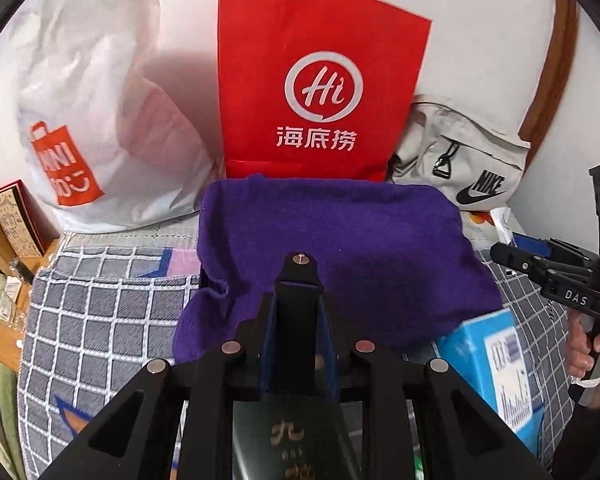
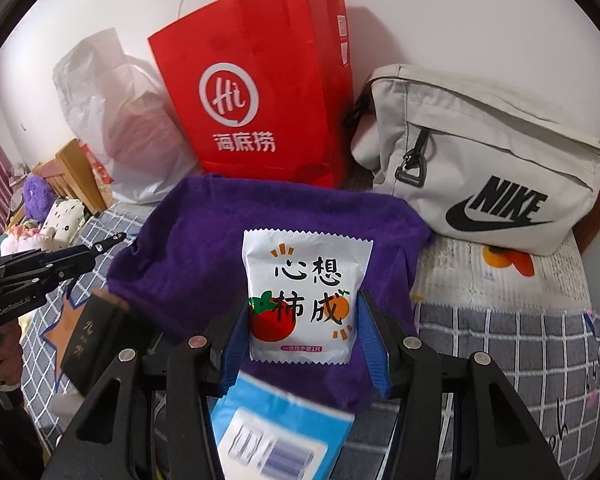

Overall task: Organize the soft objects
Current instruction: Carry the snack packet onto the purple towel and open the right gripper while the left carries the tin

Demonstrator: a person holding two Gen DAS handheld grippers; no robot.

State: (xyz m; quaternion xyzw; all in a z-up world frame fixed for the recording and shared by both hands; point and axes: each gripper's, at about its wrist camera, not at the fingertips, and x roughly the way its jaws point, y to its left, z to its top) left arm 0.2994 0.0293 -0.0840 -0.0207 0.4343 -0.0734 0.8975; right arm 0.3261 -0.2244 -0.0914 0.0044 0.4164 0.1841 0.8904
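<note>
My left gripper (image 1: 299,312): matte black linkage frame, four round silver pivot pins across the arms, one small silver pin on the tip block. Fingers lined with dark blue pads (image 1: 269,344). From the right wrist view its body reads "GenRobot.AI" in white, with small silver screws along the side.

My right gripper (image 2: 304,340): same black frame, silver pivot pins, brighter blue ribbed pads (image 2: 374,344) on the inner faces. In the left wrist view its side shows white "DAS" lettering, a silver screw and a blue insert. The hand (image 1: 592,354) is bare skin with a pale fingernail; a white strap hangs below it.
</note>
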